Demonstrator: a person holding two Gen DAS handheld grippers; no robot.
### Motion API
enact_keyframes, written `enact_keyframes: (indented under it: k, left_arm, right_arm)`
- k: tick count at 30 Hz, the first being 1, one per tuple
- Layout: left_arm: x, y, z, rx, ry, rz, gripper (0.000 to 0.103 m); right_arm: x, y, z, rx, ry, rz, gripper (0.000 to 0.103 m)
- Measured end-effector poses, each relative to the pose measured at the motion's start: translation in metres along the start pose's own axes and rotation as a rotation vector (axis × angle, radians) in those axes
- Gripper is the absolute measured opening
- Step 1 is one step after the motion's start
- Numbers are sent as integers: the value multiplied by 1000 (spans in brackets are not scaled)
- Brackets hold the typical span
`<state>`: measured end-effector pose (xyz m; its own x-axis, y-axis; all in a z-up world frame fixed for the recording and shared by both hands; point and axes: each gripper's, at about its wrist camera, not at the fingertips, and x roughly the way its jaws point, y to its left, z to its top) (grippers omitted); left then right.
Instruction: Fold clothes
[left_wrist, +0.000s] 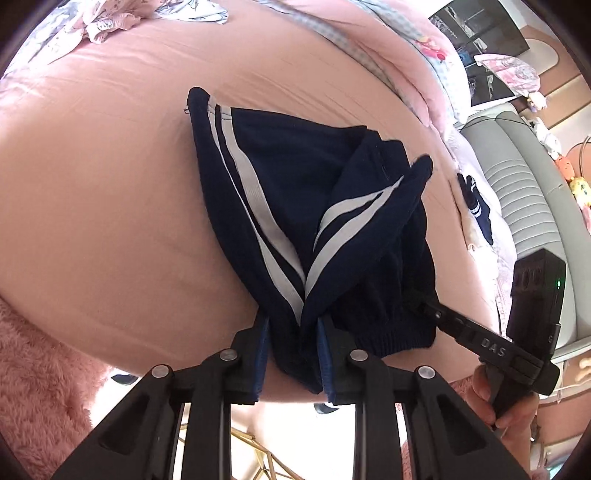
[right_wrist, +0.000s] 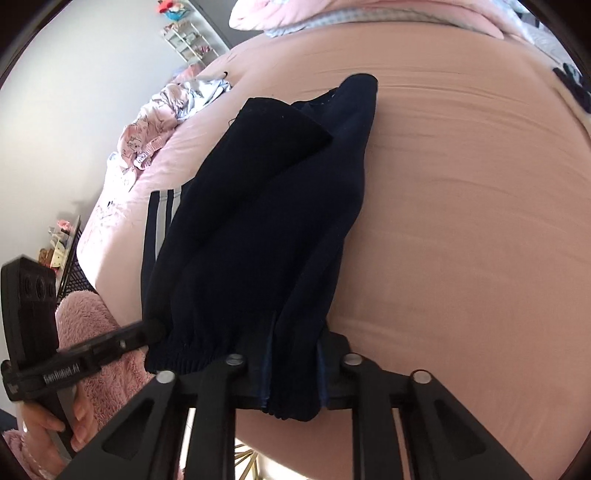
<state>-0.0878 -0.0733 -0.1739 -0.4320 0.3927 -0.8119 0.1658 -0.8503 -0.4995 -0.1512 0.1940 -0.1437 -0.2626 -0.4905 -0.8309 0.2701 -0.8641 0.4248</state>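
Navy track pants (left_wrist: 295, 177) with white side stripes lie folded on a pink bed sheet (left_wrist: 110, 184), their near end hanging over the bed's front edge. My left gripper (left_wrist: 293, 354) is shut on the striped near edge, with cloth bunched between its blue pads. In the right wrist view the same pants (right_wrist: 258, 221) appear mostly dark, and my right gripper (right_wrist: 295, 369) is shut on the elastic end beside the hem. Each gripper shows in the other's view: the right one (left_wrist: 421, 301) at the waistband's right side, the left one (right_wrist: 153, 330) at its left.
A heap of pink and pale-blue patterned clothes (left_wrist: 99, 22) (right_wrist: 155, 129) lies at the bed's far left. Rolled pink bedding (left_wrist: 406, 48) lines the back. A fluffy pink rug (left_wrist: 33, 369) lies below the bed edge. A navy-and-white item (left_wrist: 476, 206) rests at the right.
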Motion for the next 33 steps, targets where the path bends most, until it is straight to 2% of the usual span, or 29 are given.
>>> enact_keyframes:
  k: [6, 8, 11, 13, 16, 19, 22, 24, 27, 28, 29, 32, 33]
  left_arm:
    - [-1, 6, 1, 2, 44, -22, 21]
    - [-1, 9, 3, -8, 65, -33, 24]
    - [-12, 2, 8, 31, 49, -1, 30]
    - [-27, -9, 11, 106, 14, 21, 31]
    - [-36, -43, 20, 309, -27, 61, 40]
    - [-26, -78, 28, 503, -45, 75, 41]
    - [0, -113, 33, 646, -32, 53, 41]
    - [27, -137, 41, 701, -18, 66, 41]
    - [50, -144, 48, 701, 12, 32, 40]
    - [55, -145, 50, 692, 24, 10, 34]
    - [56, -140, 50, 683, 34, 2, 18]
    - [56, -132, 53, 643, 23, -10, 5]
    - [56, -130, 54, 627, 12, -12, 4]
  right_arm:
    - [-14, -3, -38, 114, 15, 51, 12]
    - [-14, -2, -46, 113, 18, 56, 16]
    - [-17, -8, -37, 145, 15, 64, 23]
    - [-30, -15, -32, 162, -31, 50, 28]
    - [-47, -26, -19, 179, -101, 4, 32]
    - [-42, -34, 1, 180, -97, -49, 32]
    - [-30, -42, 19, 148, -70, -107, 32]
    - [-23, -47, 27, 138, -49, -116, 32]
    - [-10, -42, 39, 109, -46, -123, 32]
    - [-4, -38, 44, 97, -44, -130, 32]
    - [0, -38, 46, 91, -41, -133, 32]
    - [-3, -48, 46, 75, -35, -135, 32]
    - [-4, -50, 46, 73, -33, -134, 32]
